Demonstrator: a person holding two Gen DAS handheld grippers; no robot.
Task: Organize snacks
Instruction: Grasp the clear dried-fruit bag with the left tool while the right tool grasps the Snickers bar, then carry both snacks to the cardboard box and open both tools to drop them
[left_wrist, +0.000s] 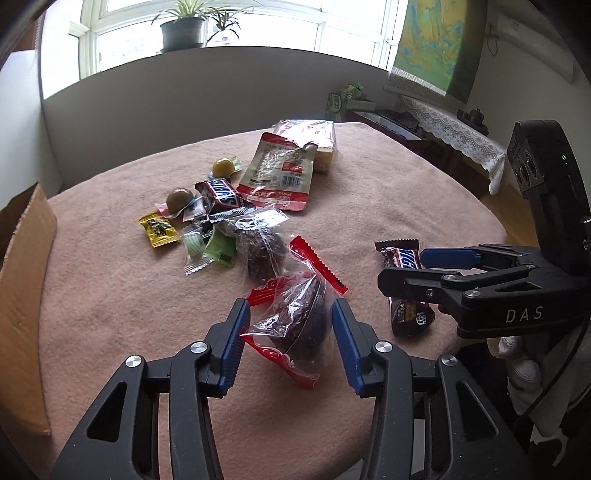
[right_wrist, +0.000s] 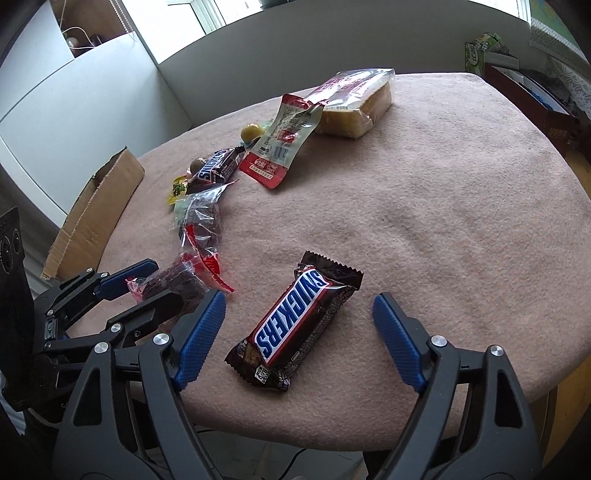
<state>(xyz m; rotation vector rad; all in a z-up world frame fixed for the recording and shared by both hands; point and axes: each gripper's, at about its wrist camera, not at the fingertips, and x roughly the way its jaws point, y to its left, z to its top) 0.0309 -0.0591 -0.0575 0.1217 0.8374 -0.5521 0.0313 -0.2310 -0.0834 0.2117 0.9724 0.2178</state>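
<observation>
Snacks lie on a pink-clothed table (left_wrist: 388, 206). My left gripper (left_wrist: 290, 314) is open, its blue pads on either side of a dark cake in a clear wrapper with red ends (left_wrist: 295, 317); it also shows in the right wrist view (right_wrist: 173, 284). My right gripper (right_wrist: 299, 310) is open around a Snickers bar (right_wrist: 291, 321), seen also in the left wrist view (left_wrist: 404, 258). A pile further back holds a second Snickers bar (left_wrist: 221, 195), another wrapped dark cake (left_wrist: 262, 247), small candies (left_wrist: 159, 229) and a red-white pouch (left_wrist: 280, 173).
A cardboard box (left_wrist: 22, 288) stands at the table's left edge, also in the right wrist view (right_wrist: 96, 210). A bagged yellow cake (right_wrist: 354, 99) lies at the far side. A cabinet with a lace cloth (left_wrist: 454, 125) stands beyond the right edge.
</observation>
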